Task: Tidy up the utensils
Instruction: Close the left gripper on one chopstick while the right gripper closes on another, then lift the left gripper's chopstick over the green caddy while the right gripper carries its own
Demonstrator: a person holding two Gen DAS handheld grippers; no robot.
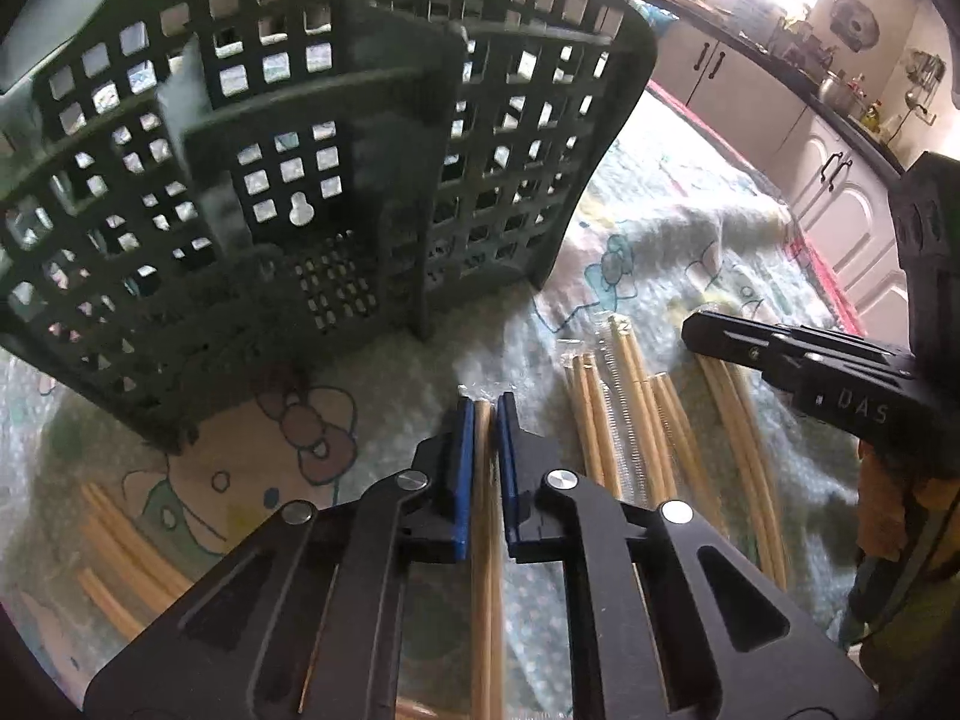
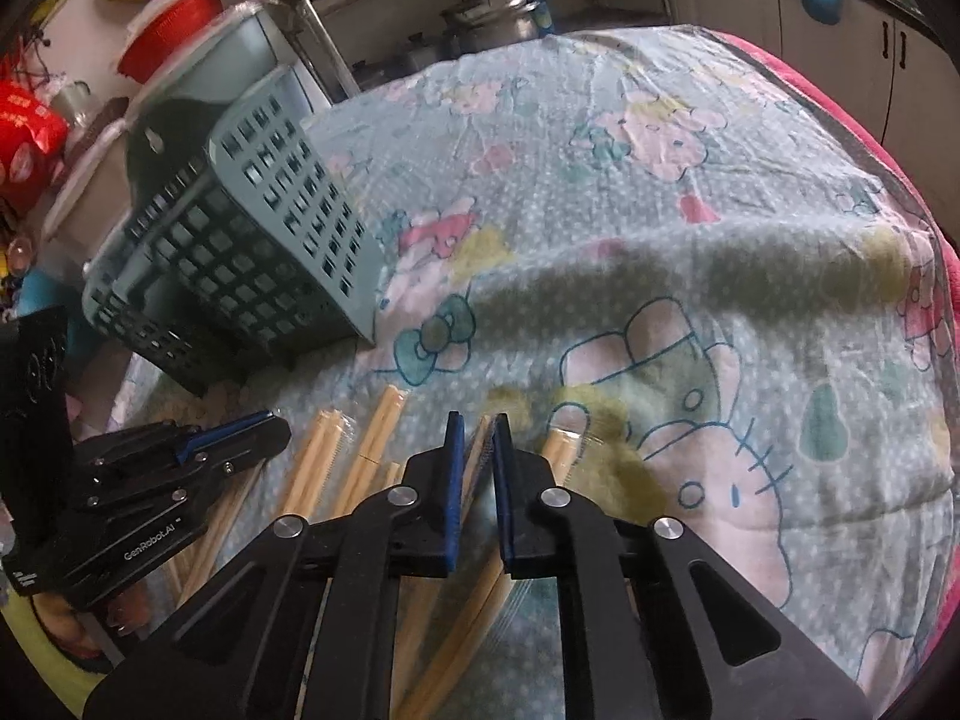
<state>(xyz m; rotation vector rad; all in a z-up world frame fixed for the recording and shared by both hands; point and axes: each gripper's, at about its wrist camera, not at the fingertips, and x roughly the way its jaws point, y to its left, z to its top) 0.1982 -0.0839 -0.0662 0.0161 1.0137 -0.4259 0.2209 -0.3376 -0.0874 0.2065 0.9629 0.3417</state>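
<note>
A dark green slotted utensil basket stands tilted on the cloth, divided into compartments; it also shows in the right wrist view. My left gripper is shut on a wrapped pair of wooden chopsticks, just in front of the basket. My right gripper is shut on another wrapped pair of chopsticks, held low over the cloth. Several more wrapped chopstick pairs lie on the cloth between the grippers. The right gripper shows in the left wrist view, the left gripper in the right wrist view.
A cartoon-print cloth under clear plastic covers the table. More chopsticks lie at the left. Red and white containers and pots stand beyond the far edge. Kitchen cabinets line the wall.
</note>
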